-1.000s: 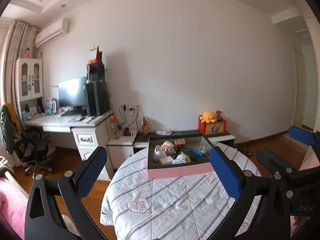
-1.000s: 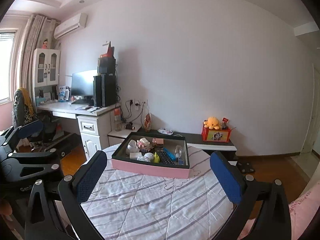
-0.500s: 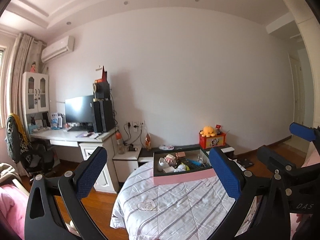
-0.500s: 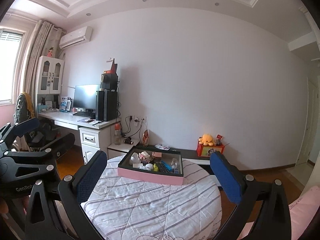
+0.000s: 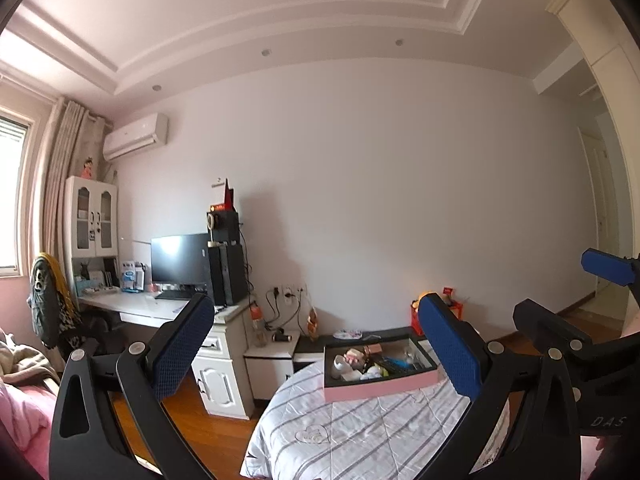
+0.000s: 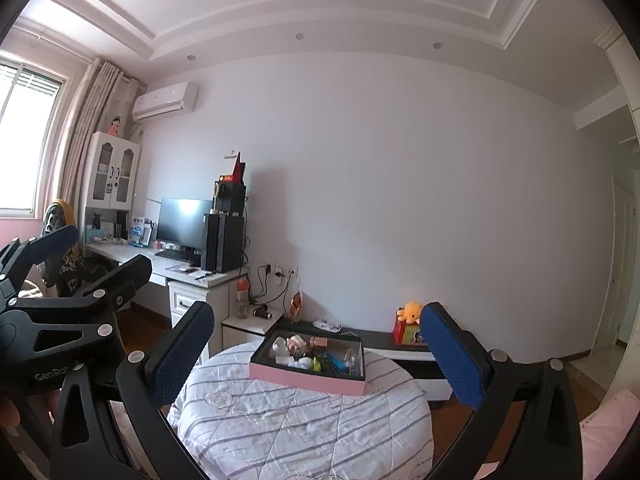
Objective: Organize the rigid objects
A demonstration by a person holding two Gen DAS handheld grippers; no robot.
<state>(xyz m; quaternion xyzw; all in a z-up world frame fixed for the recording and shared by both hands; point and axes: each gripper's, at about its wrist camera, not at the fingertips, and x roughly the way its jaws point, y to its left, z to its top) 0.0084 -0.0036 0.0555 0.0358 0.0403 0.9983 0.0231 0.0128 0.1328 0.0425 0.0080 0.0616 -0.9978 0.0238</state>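
A pink-walled tray (image 5: 380, 388) (image 6: 304, 378) stands at the far side of a round table under a striped white cloth (image 5: 360, 432) (image 6: 304, 420). It holds several small items, among them a white cup (image 5: 339, 363), a dark remote and a yellow-green piece (image 6: 317, 365). My left gripper (image 5: 314, 312) is open and empty, held well back from the table. My right gripper (image 6: 316, 316) is likewise open and empty. Each shows in the other's view, the left gripper (image 6: 96, 256) at the left edge and the right gripper (image 5: 568, 292) at the right edge.
A white desk (image 6: 188, 276) with a monitor (image 6: 182, 222) and a black tower stands at the left wall. Behind the table is a low dark cabinet (image 6: 384, 340) with an orange plush (image 6: 410, 312). A chair (image 5: 52, 308), wood floor and pink bedding (image 5: 20, 412) lie at the left.
Both grippers have drawn back from the table and tilted upward. The tray and table now look smaller and lower, with more ceiling in view. Both stay open.
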